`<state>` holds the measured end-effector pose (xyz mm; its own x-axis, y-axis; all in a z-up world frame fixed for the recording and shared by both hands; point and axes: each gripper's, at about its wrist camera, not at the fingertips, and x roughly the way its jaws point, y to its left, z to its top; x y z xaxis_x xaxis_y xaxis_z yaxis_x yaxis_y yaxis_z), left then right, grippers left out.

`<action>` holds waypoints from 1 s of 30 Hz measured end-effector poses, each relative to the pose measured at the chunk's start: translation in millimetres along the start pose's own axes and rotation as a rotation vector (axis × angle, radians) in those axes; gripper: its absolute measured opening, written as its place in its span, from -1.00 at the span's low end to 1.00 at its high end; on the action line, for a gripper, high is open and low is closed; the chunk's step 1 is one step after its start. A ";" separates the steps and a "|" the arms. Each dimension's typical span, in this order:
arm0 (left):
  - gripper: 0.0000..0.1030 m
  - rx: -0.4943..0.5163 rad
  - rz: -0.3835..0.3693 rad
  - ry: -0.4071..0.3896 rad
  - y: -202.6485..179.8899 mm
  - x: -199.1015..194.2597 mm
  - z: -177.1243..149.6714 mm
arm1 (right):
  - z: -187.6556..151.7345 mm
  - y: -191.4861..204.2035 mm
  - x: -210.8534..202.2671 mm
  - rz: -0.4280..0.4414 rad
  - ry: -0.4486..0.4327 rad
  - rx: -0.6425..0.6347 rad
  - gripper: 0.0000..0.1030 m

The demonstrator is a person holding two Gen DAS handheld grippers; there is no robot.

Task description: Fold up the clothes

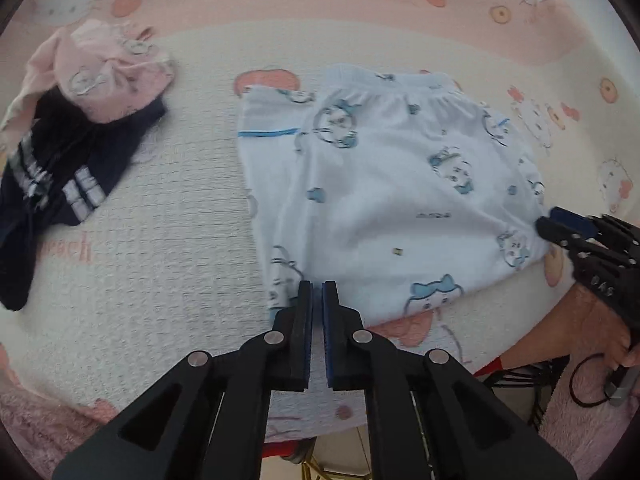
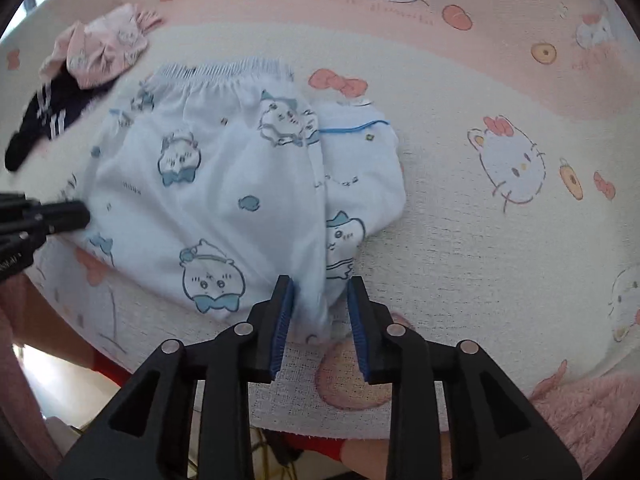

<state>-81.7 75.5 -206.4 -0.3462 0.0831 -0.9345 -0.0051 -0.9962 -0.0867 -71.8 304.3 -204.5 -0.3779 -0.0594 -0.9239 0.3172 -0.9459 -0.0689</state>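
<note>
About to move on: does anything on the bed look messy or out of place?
Yes. The pink garment and navy garment lie crumpled in a heap at far left, unfolded, beside the folded white pyjamas.

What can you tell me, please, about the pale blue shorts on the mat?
The shorts are pale blue, soft-looking cloth printed with cartoon animals in blue bows, with a gathered waistband at the far edge and blue piping on the layer beneath. They lie folded and flattish on the mat. The near corner sits between the right gripper's parted fingers. The left gripper, shut, is at the other near edge; whether it pinches cloth is unclear.
</note>
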 end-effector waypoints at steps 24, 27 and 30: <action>0.06 0.086 -0.045 -0.066 -19.1 21.4 76.1 | 51.9 31.4 10.2 0.206 -0.052 -0.121 -0.36; 0.06 0.012 0.048 -0.020 8.4 35.1 78.0 | 61.3 17.3 29.0 0.104 -0.033 -0.075 -0.41; 0.06 -0.229 -0.119 -0.078 54.3 15.2 71.9 | 65.0 -18.4 9.0 0.138 -0.116 0.067 -0.36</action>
<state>-154.7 20.9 -200.5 -0.4274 0.1884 -0.8842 0.1587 -0.9472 -0.2786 -137.6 300.4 -187.1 -0.4336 -0.2224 -0.8732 0.3158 -0.9451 0.0839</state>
